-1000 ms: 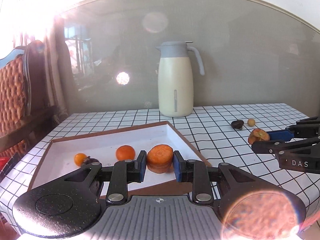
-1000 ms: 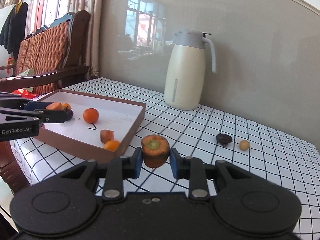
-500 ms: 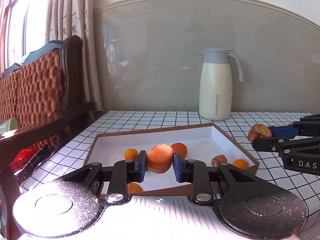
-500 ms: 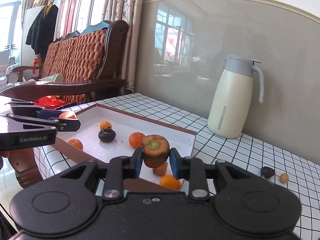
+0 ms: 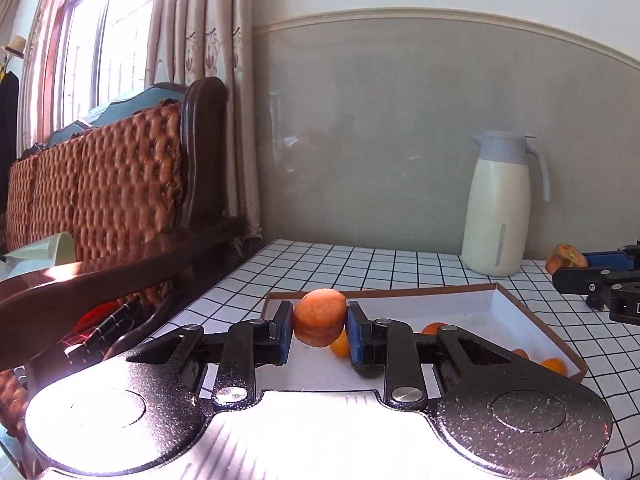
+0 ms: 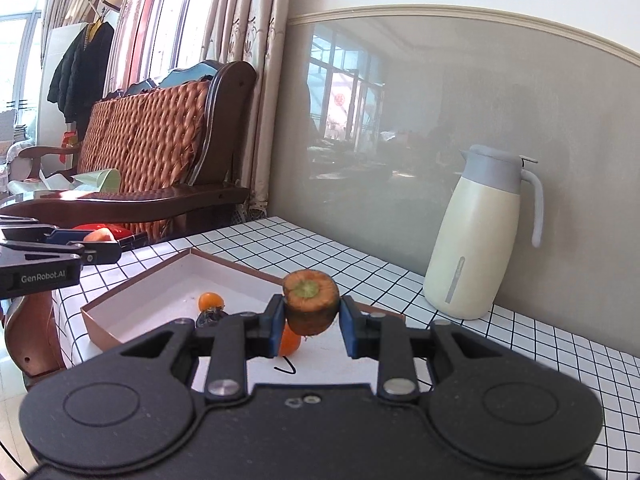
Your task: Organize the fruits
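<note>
Tools first: the left tool (image 5: 319, 332) has its blue pads pressed on a pale orange, flat-sided chunk of fruit (image 5: 319, 317), and the right tool (image 6: 310, 322) is clamped likewise on a darker orange round fruit piece with a greenish stem end (image 6: 310, 301); both pieces hang in the air above the shallow brown-edged white cardboard tray (image 5: 496, 300) on the black-gridded white tiled tabletop (image 6: 520, 344).

Judging by looks, each piece is light and fairly firm but could bruise or slip if squeezed on a rounded edge; taking hold across the flat or widest sides, as now, seems the safer grip.

Inside the tray lie several small round orange fruits (image 6: 211, 300) and one small dark fruit (image 6: 211, 315); the tools' black bodies cover much of the tray floor, so the full count cannot be told. A tall cream jug with a grey lid and handle (image 6: 476, 236) stands against the wall, well apart from the tray; the near tabletop edge is hidden.
</note>
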Demonstrator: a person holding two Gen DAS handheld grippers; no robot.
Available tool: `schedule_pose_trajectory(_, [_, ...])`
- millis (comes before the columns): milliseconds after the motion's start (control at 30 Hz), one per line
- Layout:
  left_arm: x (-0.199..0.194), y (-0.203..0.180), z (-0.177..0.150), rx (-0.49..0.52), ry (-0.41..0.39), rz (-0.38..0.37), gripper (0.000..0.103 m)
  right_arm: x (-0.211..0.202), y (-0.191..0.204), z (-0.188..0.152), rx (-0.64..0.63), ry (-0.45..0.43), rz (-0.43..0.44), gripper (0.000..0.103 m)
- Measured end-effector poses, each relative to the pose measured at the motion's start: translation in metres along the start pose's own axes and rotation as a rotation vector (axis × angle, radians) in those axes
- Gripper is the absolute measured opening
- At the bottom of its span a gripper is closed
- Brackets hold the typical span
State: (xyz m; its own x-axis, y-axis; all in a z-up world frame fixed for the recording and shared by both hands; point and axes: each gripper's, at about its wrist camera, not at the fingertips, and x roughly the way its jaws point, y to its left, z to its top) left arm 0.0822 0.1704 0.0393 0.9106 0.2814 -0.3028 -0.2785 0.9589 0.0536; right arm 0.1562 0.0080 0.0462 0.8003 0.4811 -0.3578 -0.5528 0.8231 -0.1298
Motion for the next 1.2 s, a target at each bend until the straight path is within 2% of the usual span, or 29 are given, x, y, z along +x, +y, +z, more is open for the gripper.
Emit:
schedule_pose_trajectory(233, [0.017,0.005,0.005,-0.015,0.009,0.001,0.028,0.019,-0.009,0.006,0.026,0.004,-0.027,0.02])
schedule_pose_trajectory(600, [0.066,0.016,0.023,-0.073,0.015,0.027,0.028,0.048,-0.018,0.011,0.053,0.016,-0.038,0.02])
schedule_pose_trajectory(800, [0.085,0.012,0.022,-0.074,0.038,0.013,0.028,0.066,-0.025,0.016,0.064,0.017,-0.044,0.02])
schedule_pose_trajectory(1200, [0.12,0.009,0.021,-0.051,0.084,-0.002,0.028,0.1,-0.039,0.008,0.097,0.074,-0.049,0.02])
